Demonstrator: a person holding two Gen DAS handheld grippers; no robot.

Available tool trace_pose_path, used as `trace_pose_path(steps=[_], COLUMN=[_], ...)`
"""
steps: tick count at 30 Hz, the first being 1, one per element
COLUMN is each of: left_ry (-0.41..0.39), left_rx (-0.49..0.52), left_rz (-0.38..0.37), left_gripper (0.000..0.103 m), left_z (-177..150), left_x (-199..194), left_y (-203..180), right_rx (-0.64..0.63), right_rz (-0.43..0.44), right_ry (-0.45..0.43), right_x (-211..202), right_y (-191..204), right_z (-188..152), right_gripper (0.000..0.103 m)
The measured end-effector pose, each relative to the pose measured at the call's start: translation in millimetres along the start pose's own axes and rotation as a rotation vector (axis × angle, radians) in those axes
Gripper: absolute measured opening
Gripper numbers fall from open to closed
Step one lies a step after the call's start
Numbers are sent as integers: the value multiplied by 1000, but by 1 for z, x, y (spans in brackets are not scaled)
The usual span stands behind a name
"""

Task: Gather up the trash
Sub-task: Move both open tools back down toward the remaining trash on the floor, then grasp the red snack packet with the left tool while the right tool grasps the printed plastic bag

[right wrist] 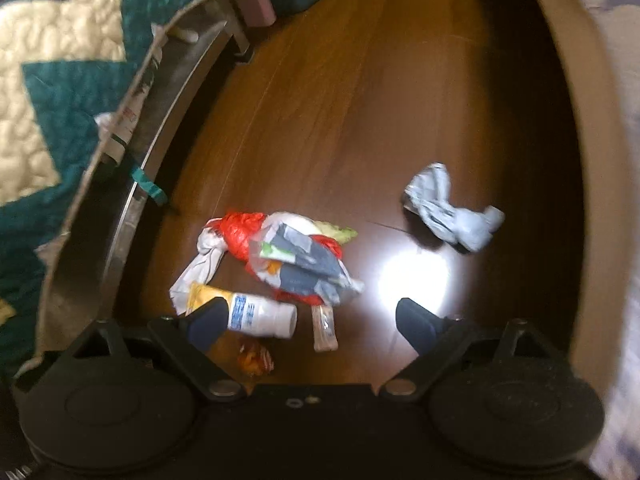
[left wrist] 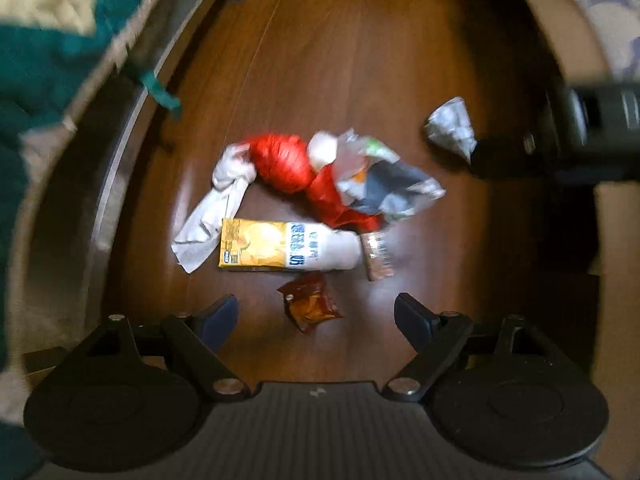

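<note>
Dark wood floor under my gaping left gripper and right gripper, trash pile at twelve o'clock, crumpled paper at two.

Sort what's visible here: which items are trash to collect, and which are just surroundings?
Trash to collect:
- yellow-and-white drink carton
- crumpled red plastic bag
- grey-white crumpled wrapper lying apart
- small orange-red snack packet
- white crumpled tissue

Surroundings:
- green-and-cream quilted blanket
- dark wooden floor

Both the left gripper and right gripper are open, empty.
</note>
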State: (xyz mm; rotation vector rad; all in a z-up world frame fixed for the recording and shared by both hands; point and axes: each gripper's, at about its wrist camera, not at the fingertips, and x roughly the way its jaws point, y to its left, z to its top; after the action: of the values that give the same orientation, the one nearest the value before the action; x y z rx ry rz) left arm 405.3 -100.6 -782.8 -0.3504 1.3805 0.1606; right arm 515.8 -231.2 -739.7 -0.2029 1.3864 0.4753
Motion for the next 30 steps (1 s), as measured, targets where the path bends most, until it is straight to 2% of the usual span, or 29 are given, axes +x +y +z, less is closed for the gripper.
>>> trace_pose_path(steps=[6,8,15,16,18,20,24,26,29,30], left_ry=[45,60,95,92,94,101,85,82,74,73], left_rx=[-37,-60,-76,-76,-75,-87,-99,-94,-81,-80], left_rz=[17,9,-31,-37,-45,-56,-65,-64,-51,-49], left_gripper=[85,85,85,81,70,57,46,44,43,42], left_z=[-5,-6,-14,-15,-16,-17,-17,-16,-16,-17], left_x=[73,90,131,133,139,146,149,149,147,146], left_y=[7,11,15,15,16,19,22,21,18,18], right_rx=[-151,-206,-313,-320,-333,-333,-334,-323,-306,-301], right_rz=[-13,-26,-41,-42,-47,-42,-54,-59,-67,-69], right_ry=[33,46,62,60,57,60,52,50,44,42], right_x=[66,84,117,119,122,124,124,123,120,119], right_y=[9,12,17,16,16,14,13,10,6,5], right_z=[9,9,8,7,7,6,6,7,6,6], right_gripper=[88,84,72,69,62,51,36,21,8,6])
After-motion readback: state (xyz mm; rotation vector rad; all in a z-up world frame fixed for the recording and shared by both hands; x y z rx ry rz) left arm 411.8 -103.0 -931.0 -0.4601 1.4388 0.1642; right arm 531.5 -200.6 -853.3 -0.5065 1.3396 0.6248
